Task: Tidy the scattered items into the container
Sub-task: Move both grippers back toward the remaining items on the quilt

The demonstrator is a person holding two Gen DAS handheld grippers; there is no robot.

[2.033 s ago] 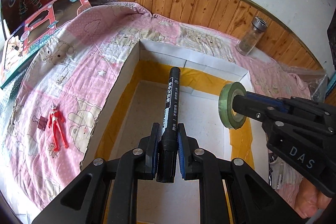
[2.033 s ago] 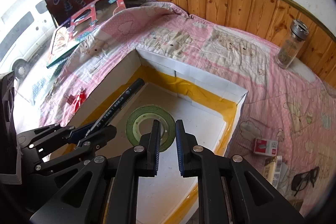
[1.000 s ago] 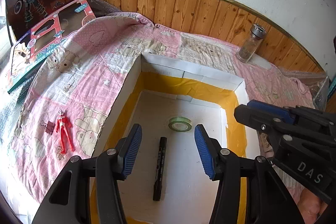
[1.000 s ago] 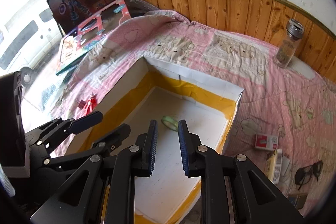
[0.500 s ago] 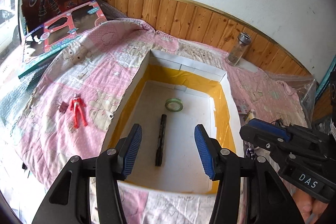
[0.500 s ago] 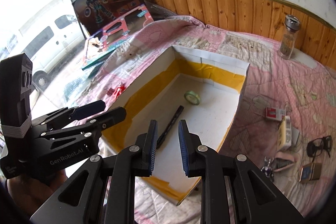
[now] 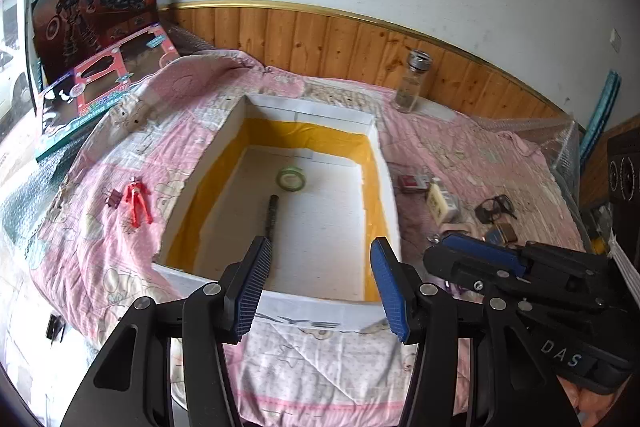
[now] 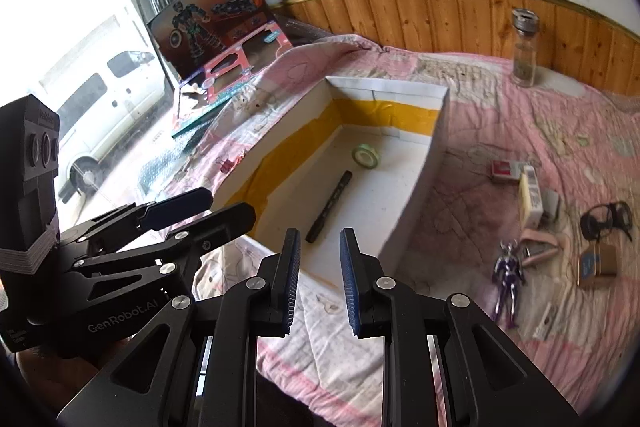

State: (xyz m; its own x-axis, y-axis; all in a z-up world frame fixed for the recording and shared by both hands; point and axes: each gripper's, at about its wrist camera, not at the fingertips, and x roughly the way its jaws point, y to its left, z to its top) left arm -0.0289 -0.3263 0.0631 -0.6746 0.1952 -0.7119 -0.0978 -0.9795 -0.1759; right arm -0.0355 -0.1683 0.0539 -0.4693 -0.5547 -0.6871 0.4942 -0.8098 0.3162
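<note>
Hovering back off the near edge of the white, yellow-taped box (image 7: 384, 163), both tools are empty, probably held clear to pick the next target. The left gripper (image 7: 316, 283) gapes wide; the right gripper (image 8: 316, 281) stands narrowly parted, touching nothing. A black marker (image 8: 329, 206) and green tape roll (image 8: 365, 155) lie on the box floor. On the pink quilt (image 8: 500, 131), a red figure (image 7: 136, 201) waits left of the box, a silver figure (image 8: 508, 277) and glasses (image 8: 606, 221) right

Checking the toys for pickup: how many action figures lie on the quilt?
2. A red figure lies left of the box; a purple-silver figure lies right of it. Others may be hidden.
</note>
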